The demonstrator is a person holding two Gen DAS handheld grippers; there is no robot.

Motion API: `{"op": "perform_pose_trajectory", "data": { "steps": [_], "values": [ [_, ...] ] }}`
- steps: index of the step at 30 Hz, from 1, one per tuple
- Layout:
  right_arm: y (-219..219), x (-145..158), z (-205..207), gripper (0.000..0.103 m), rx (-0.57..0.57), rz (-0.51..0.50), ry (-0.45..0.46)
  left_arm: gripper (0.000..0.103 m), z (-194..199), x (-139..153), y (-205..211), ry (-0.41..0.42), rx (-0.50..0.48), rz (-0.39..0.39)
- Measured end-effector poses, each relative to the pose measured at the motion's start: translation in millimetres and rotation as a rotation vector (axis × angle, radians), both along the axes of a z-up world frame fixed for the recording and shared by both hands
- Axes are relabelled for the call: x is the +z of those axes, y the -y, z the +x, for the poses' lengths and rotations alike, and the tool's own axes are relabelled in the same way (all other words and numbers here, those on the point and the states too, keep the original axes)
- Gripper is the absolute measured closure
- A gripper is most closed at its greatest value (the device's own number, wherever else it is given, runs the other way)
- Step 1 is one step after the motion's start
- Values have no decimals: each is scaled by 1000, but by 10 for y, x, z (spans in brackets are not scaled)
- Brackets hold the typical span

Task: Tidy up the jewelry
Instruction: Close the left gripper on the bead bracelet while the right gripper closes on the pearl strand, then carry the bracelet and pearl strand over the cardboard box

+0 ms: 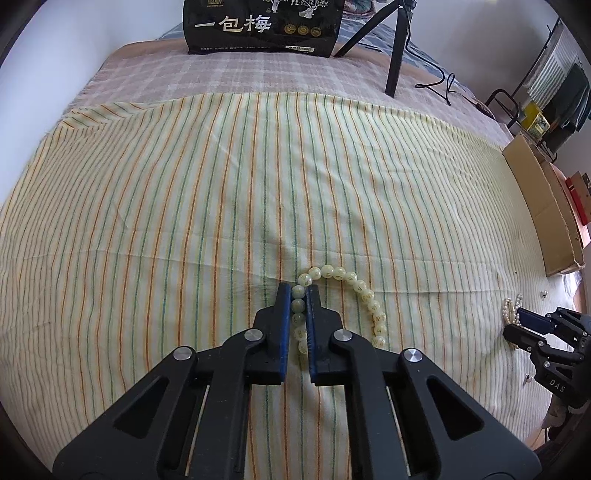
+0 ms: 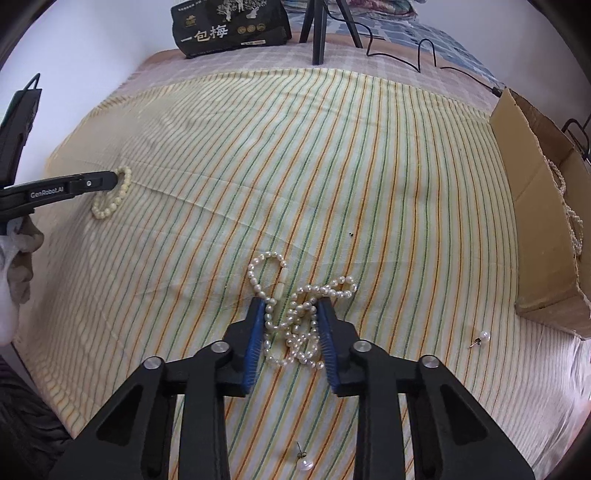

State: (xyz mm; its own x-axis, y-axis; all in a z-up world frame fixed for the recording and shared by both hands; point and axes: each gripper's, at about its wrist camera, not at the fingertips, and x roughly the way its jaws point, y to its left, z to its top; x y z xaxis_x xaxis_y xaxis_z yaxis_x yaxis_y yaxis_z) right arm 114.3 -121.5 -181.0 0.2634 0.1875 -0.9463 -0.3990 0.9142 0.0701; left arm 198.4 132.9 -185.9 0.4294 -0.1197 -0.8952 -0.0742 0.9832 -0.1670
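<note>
My left gripper point(image 1: 299, 290) is shut on one side of a pale green bead bracelet point(image 1: 364, 293) that lies on the striped cloth point(image 1: 221, 192); it also shows in the right wrist view point(image 2: 110, 199) at far left, with the left gripper point(image 2: 114, 181) on it. My right gripper point(image 2: 291, 306) is open around a tangled white pearl necklace point(image 2: 295, 314) lying on the cloth, jaws on either side of the heap. The right gripper point(image 1: 517, 317) also shows at the right edge of the left wrist view, by the pearls point(image 1: 509, 308).
A cardboard box point(image 2: 535, 206) with pearl strands inside stands at the right. Two pearl earrings point(image 2: 482, 336) point(image 2: 304, 461) lie loose near the right gripper. A black snack bag point(image 1: 258, 26) and a tripod point(image 1: 395, 48) stand at the back.
</note>
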Motion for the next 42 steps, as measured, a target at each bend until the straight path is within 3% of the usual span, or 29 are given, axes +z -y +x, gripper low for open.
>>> {"op": "perform_pose_trajectory", "data": {
  "steps": [1,5,13,26,42],
  "values": [
    [0,3,-9,90,7,6,-1,98,-3,8,3,2,2,-1],
    [15,28,-92,96,30,5,4,98,-23,58,13,10,6,-18],
    [102,175,-139,97,17,43,26,98,-87,284,18,59,14,-75],
    [203,678,-192,97,-11,152,124,98,-227,704,171,146,-14,-170],
    [685,1137,-128,97,-107,219,241,98,-314,1145,859,226,-147,-243]
  ]
}}
